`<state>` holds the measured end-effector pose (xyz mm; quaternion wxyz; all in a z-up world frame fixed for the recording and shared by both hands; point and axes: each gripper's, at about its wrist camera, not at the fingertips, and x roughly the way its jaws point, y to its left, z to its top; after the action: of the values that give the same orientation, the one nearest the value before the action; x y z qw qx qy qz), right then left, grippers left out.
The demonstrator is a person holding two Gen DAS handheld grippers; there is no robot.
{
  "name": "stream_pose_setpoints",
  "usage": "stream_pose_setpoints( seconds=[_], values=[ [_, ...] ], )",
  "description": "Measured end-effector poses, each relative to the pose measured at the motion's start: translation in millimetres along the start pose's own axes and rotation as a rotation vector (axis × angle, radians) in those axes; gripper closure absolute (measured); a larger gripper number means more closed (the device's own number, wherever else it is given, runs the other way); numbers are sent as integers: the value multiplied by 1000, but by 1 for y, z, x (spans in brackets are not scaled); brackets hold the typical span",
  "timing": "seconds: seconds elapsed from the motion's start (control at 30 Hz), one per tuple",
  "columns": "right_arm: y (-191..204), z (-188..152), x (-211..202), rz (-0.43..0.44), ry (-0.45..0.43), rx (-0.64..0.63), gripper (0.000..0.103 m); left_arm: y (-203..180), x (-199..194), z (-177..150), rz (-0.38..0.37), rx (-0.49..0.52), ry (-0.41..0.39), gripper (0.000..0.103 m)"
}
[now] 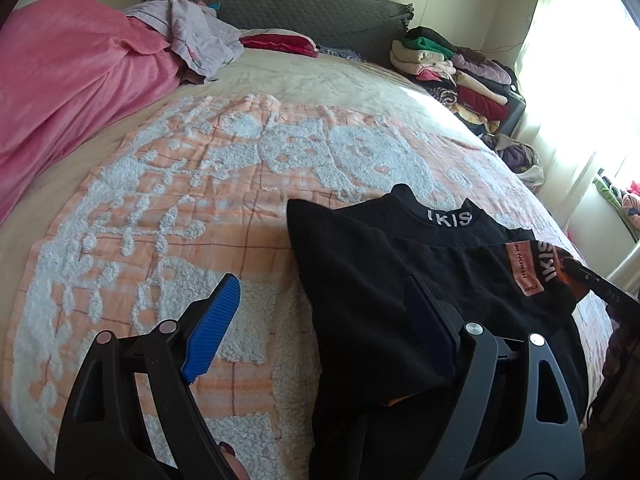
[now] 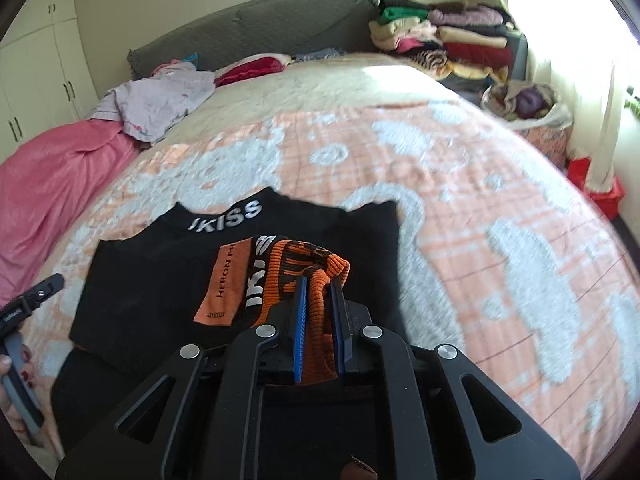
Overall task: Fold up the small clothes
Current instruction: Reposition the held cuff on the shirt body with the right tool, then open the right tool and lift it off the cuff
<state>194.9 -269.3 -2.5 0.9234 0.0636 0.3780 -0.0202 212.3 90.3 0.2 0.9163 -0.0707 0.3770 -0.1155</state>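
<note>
A fold is judged to be under way on the black top (image 2: 160, 288), which lies spread on the orange and white blanket (image 1: 160, 208) near the front edge of the bed, its collar towards the headboard. The right gripper (image 2: 319, 320) is clenched on the orange ribbed cuff (image 2: 316, 280) of a sleeve, and that sleeve is held laid across the front of the garment. The left gripper (image 1: 320, 328) is released, its jaws standing wide, one blue pad (image 1: 212, 328) over the blanket and the other over the black cloth, with nothing pressed between them. The next move is thought to call for the cuff to be laid flat on the body and let go, and for the free gripper to take the near hem or the other side. On the collar, white letters are read as "KISS", with a first letter unclear; the orange label (image 2: 222, 284) is read as "HERON P", the rest being hidden.
</note>
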Motion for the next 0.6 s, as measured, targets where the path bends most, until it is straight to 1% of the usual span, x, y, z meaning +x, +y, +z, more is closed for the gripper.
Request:
stream_pose_setpoints(
  seconds=[0.17, 0.27, 0.37, 0.43, 0.5, 0.53, 0.6],
  values=[
    [0, -7, 13, -58, 37, -27, 91, -17, 7, -6, -12, 49, 20, 27],
    [-4, -12, 14, -123, 33, -2, 89, -30, 8, -11, -21, 86, 25, 27],
    [-12, -15, 9, -106, 31, 41, 87, -44, 9, -15, -38, 133, 30, 27],
    [-11, -17, 4, -99, 25, 43, 79, -53, 12, -19, -43, 166, 36, 27],
    [-8, -18, -1, -86, 19, 31, 77, -61, 15, -24, -48, 193, 46, 27],
    [-5, -18, -3, -77, 18, 23, 75, -64, 18, -26, -47, 204, 53, 27],
    [0, -20, -6, -52, 25, 12, 72, -68, 26, -31, -21, 227, 90, 27]
  ],
)
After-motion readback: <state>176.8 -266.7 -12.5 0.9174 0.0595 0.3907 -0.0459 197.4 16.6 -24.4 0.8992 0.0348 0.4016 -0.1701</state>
